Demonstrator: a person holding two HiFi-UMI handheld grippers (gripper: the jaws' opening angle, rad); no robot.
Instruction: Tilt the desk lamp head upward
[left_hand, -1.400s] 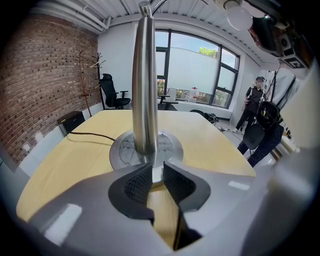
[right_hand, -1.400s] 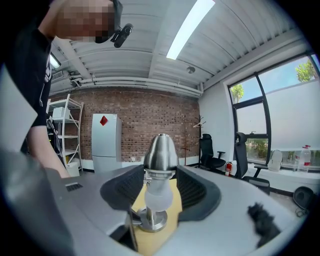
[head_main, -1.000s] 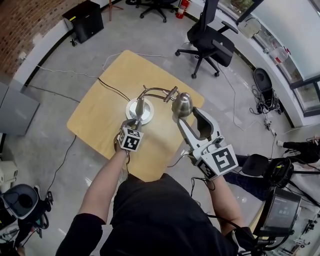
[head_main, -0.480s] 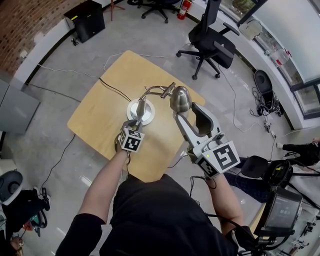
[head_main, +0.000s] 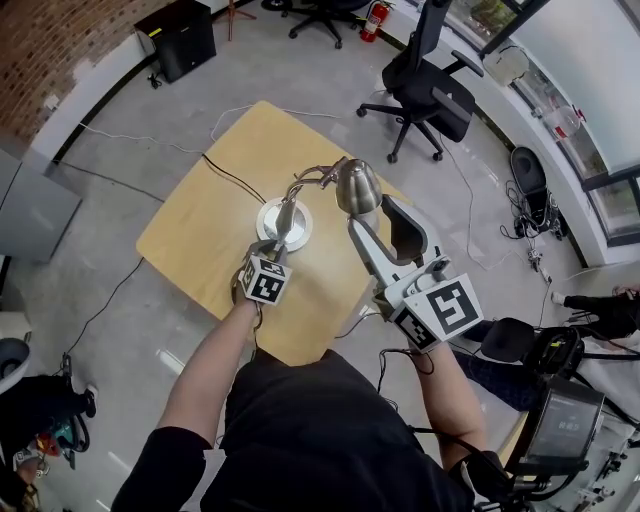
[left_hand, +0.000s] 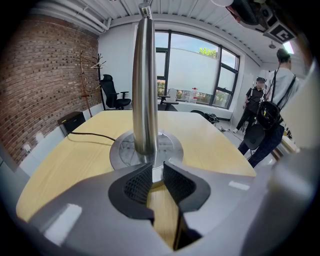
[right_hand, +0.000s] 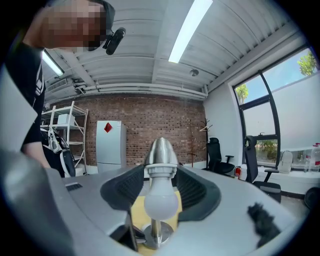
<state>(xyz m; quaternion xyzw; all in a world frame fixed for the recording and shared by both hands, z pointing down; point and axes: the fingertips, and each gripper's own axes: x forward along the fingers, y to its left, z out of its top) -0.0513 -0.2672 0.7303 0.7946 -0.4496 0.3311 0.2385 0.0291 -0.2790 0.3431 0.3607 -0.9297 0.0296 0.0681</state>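
Here we see the left gripper (left_hand: 156, 172) clamped low on the brushed-steel lamp post (left_hand: 145, 85), just above its round metal base (left_hand: 122, 150), mid-frame on the yellow wooden table (head_main: 200, 235). Our right gripper (right_hand: 161, 182) grips the silver cone-shaped lamp head (head_main: 357, 185), its white bulb (right_hand: 161, 202) facing the camera.

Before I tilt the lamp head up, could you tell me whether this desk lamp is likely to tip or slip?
Probably not tippy: the round metal base looks broad and heavy, and the left gripper clamps the stem just above it. The polished lamp head may slip in the right gripper. Its bare bulb looks fragile.
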